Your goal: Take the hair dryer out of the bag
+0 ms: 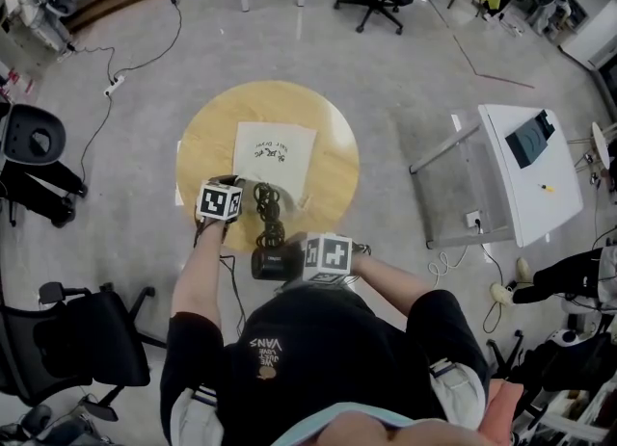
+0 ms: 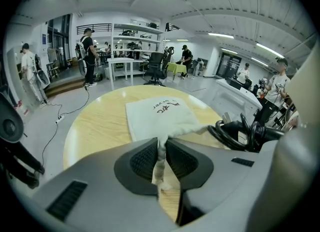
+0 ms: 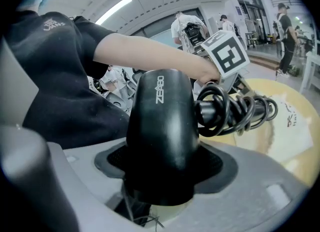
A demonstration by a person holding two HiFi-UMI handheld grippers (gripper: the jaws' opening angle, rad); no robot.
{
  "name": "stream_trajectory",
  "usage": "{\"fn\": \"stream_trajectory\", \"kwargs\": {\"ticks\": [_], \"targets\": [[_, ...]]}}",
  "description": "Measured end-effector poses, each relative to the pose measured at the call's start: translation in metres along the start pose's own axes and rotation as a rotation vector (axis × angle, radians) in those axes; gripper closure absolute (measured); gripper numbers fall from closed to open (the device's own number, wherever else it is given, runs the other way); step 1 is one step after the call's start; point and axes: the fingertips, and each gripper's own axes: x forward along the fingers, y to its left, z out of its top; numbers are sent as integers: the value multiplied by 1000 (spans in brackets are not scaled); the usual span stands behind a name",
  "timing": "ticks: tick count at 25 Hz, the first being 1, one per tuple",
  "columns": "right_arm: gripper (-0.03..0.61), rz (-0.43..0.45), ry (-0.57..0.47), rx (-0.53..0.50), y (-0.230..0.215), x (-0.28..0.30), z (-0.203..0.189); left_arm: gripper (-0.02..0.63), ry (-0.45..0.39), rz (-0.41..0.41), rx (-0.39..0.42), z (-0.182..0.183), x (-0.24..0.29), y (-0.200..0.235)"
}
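Observation:
A white cloth bag [image 1: 273,155] [image 2: 160,116] lies flat on the round wooden table [image 1: 202,145] [image 2: 95,121]. Its near corner is bunched and rises between the jaws of my left gripper [image 1: 234,184] [image 2: 161,148]. The pads stand slightly apart around the cloth, so this gripper is open. The black hair dryer [image 1: 273,263] [image 3: 162,126] is outside the bag, over the table's near edge. My right gripper [image 1: 291,263] [image 3: 165,163] is shut on its barrel. The coiled black cord [image 1: 268,208] [image 3: 235,110] is wound round the handle, which points toward the bag.
A white desk [image 1: 530,174] with a clear side panel stands to the right. Black office chairs [image 1: 87,338] sit at the left, and cables [image 1: 116,78] run over the floor. Several people stand by shelves [image 2: 125,38] at the far side of the room.

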Motion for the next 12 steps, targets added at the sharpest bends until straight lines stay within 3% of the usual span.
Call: {"fn": "stream_trajectory", "kwargs": {"ticks": [4,12], "targets": [[224,-31,-42,4,3,-6,10,499,-8,-30,14,-8,-6,-8],[224,-71,-93,15,-1,-17,22,477,-46,-71,38,-16,-20,-24]]}}
